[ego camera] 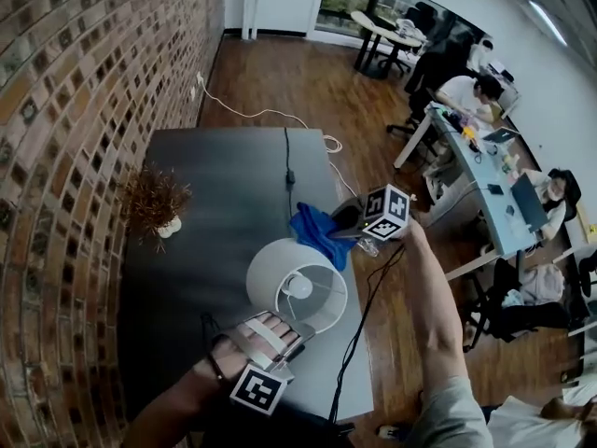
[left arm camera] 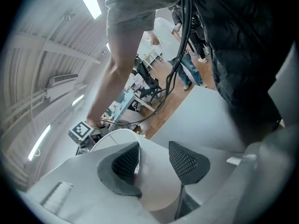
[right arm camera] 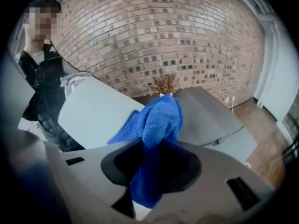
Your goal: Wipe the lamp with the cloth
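Note:
The lamp's white shade (ego camera: pixel 297 283) is tipped so that its open mouth and bulb face up at me, above the dark grey table (ego camera: pixel 224 166). My left gripper (ego camera: pixel 291 329) grips the shade's near rim. In the left gripper view the shade wall (left arm camera: pixel 154 190) runs between the two pads (left arm camera: pixel 126 164) of the left gripper (left arm camera: pixel 156 155). My right gripper (ego camera: pixel 340 231) hangs just beyond the shade, shut on a blue cloth (ego camera: pixel 315 229). From the right gripper (right arm camera: pixel 152 157) the cloth (right arm camera: pixel 159 120) bunches out of the jaws, close to the shade (right arm camera: pixel 93 113).
A dried plant in a small white pot (ego camera: pixel 159 199) stands at the table's left, by the brick wall (ego camera: pixel 65 110). A black cable (ego camera: pixel 288 171) runs along the table's middle. The table's right edge drops to a wooden floor; people sit at desks (ego camera: pixel 485 91) further right.

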`<move>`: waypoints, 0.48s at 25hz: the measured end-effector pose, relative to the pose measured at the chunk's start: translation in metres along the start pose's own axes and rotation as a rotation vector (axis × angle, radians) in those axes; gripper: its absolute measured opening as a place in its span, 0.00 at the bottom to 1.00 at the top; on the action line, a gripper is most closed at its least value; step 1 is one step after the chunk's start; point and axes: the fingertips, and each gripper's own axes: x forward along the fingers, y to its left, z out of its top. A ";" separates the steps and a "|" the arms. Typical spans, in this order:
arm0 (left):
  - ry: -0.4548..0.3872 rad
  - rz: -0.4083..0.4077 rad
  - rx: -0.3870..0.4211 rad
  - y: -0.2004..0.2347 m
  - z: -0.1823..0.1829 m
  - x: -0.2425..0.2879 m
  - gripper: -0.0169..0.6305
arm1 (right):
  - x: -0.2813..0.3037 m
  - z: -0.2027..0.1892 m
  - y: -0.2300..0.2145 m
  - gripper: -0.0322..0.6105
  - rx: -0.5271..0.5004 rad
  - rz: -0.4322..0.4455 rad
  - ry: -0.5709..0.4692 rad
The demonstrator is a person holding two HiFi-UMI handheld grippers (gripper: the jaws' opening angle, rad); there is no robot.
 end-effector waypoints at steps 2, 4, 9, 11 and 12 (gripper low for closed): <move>-0.007 -0.005 0.001 0.002 0.003 0.001 0.35 | -0.040 0.041 0.016 0.22 -0.148 -0.011 -0.020; -0.005 -0.001 0.019 0.005 0.003 0.002 0.34 | -0.078 0.104 0.052 0.22 -0.327 0.024 -0.075; 0.011 -0.005 0.057 0.003 0.000 0.004 0.34 | -0.072 0.168 0.113 0.22 -0.506 0.182 0.059; 0.011 -0.006 0.059 0.004 0.000 0.005 0.34 | -0.038 0.144 0.098 0.22 -0.496 0.219 0.192; 0.010 -0.004 0.061 0.004 0.001 0.006 0.34 | -0.022 0.129 0.087 0.22 -0.479 0.228 0.250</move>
